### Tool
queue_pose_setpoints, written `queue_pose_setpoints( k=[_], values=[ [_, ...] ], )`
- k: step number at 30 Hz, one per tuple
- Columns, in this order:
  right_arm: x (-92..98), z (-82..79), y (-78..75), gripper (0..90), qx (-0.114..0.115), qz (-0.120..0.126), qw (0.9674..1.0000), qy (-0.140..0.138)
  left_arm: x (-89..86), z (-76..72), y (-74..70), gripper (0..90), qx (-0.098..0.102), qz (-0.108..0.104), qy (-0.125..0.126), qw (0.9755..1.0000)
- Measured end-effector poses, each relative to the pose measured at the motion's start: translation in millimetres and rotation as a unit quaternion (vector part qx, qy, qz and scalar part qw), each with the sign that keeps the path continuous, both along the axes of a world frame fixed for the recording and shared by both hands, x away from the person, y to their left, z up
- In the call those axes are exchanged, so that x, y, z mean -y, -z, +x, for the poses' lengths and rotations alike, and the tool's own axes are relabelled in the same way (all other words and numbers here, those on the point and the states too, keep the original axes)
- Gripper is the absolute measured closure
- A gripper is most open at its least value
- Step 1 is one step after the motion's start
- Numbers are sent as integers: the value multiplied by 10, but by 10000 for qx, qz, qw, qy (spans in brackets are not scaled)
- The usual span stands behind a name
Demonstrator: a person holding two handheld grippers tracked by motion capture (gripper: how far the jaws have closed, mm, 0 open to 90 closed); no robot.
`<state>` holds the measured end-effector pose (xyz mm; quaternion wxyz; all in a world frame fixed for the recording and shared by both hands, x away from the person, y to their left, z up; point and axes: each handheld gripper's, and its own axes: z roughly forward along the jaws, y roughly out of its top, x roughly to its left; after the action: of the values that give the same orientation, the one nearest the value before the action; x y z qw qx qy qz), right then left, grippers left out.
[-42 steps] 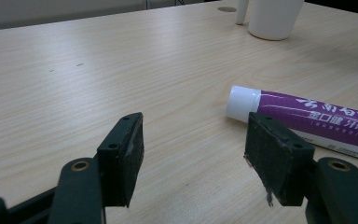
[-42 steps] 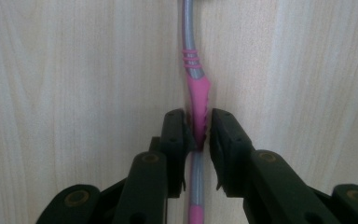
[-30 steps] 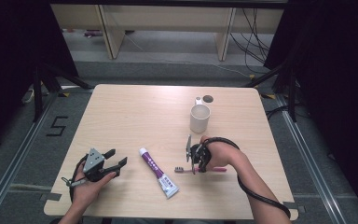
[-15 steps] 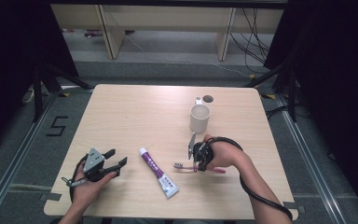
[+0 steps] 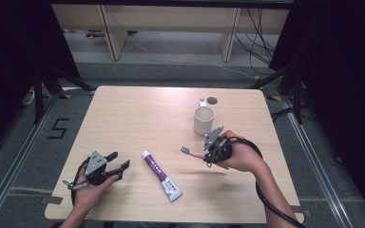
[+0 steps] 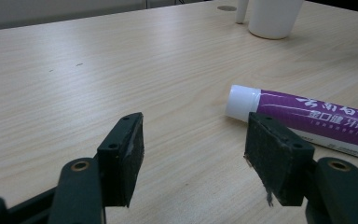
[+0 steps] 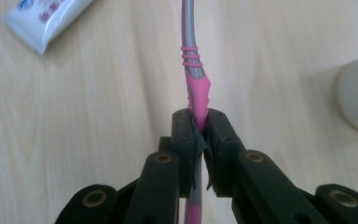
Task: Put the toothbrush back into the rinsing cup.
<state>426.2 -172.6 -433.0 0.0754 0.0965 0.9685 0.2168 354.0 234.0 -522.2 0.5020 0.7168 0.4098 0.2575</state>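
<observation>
Wood table: R tool clamped on pink toothbrush; L tool wide apart, empty, nr toothpaste tube.

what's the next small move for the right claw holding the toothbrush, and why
Probably carry the toothbrush toward the cup and tip it upright over the rim. The right claw is shut on the pink handle and the brush looks lifted off the table, with the open cup just beyond it. The left claw is open near the toothpaste.
</observation>
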Motion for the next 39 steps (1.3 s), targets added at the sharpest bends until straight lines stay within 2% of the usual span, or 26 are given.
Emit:
queue_pose_setpoints(
  k=[3, 4, 7, 11, 12, 13, 14, 15, 16, 17, 18, 19, 20, 21, 24, 25, 26, 27, 28, 30, 32, 33, 34, 35, 36, 39],
  values=[
    [95, -22, -44, 832, 288, 493, 9978, 334, 1, 1, 0, 372, -5, -1, -1, 10000],
    [139, -35, -58, 833, 411, 780, 9947, 522, 1, 0, 0, 372, -7, -1, -1, 10000],
    [175, -44, -68, 833, 453, 1012, 9915, 675, 1, 0, 0, 372, -6, 0, -1, 10000],
    [244, -56, -66, 833, 643, 1509, 9810, 1035, 0, 0, 0, 372, -7, -13, -2, 10000],
    [267, -58, -57, 833, 693, 1751, 9755, 1137, -1, 1, 2, 369, -4, -55, -3, 10000],
    [267, -58, -57, 833, 693, 1751, 9755, 1137, -5, 4, 2, 369, -3, -71, 6, 10000],
    [283, -54, -41, 833, 790, 2023, 9687, 1201, -12, 5, 3, 368, 0, -95, -3, 10000],
    [283, -54, -41, 833, 790, 2023, 9687, 1201, -12, 5, 3, 368, 0, -95, -3, 10000],
    [298, -65, -21, 833, 837, 2368, 9576, 1410, -10, 5, 4, 368, -3, -100, -6, 10000],
    [298, -65, -21, 833, 837, 2368, 9576, 1410, -10, 5, 4, 368, -3, -100, -6, 10000],
    [309, -70, -7, 832, 801, 2580, 9511, 1496, -4, 3, 4, 368, 3, -100, -3, 9999],
    [309, -70, -7, 832, 801, 2580, 9511, 1496, -4, 3, 4, 368, 3, -100, -3, 9999],
    [317, -67, -2, 832, 883, 2663, 9473, 1543, -5, 3, 3, 368, 6, -95, 2, 10000],
    [333, -72, 10, 832, 918, 2875, 9385, 1678, -6, 3, 4, 368, 3, -107, -2, 9999],
    [357, -68, 23, 832, 962, 3084, 9287, 1822, -8, 5, 4, 368, -6, -104, -3, 9999],
    [357, -68, 23, 832, 962, 3084, 9287, 1822, -6, 5, 4, 368, -8, -115, -1, 9999],
    [376, -69, 33, 832, 1060, 3231, 9189, 2001, -5, 4, 4, 369, -4, -100, 4, 10000],
    [376, -69, 33, 832, 1060, 3231, 9189, 2001, -5, 4, 4, 368, -4, -100, 4, 10000],
    [374, -77, 40, 832, 959, 3332, 9138, 2114, -4, 4, 4, 368, 0, -104, 2, 9999],
    [402, -60, 46, 831, 1175, 3553, 8982, 2307, -10, 4, 3, 368, -1, -97, 0, 10000],
    [418, -55, 37, 831, 1292, 3617, 8919, 2386, -9, 5, 4, 368, -5, -101, -2, 9999],
    [418, -55, 37, 831, 1292, 3617, 8919, 2386, -9, 5, 4, 368, -5, -101, -2, 9999],
    [408, -69, 37, 831, 1227, 3731, 8842, 2528, -2, 5, 5, 368, 0, -139, -4, 9999],
    [419, -57, 29, 831, 1300, 3786, 8801, 2553, -6, 4, 4, 369, -3, -104, 1, 9999],
    [434, -43, 20, 831, 1407, 3893, 8721, 2610, -5, 3, 4, 368, -1, -102, 3, 9999],
    [446, -35, 6, 831, 1531, 3878, 8691, 2662, -9, 4, 4, 368, -1, -102, 4, 9999]
  ],
)
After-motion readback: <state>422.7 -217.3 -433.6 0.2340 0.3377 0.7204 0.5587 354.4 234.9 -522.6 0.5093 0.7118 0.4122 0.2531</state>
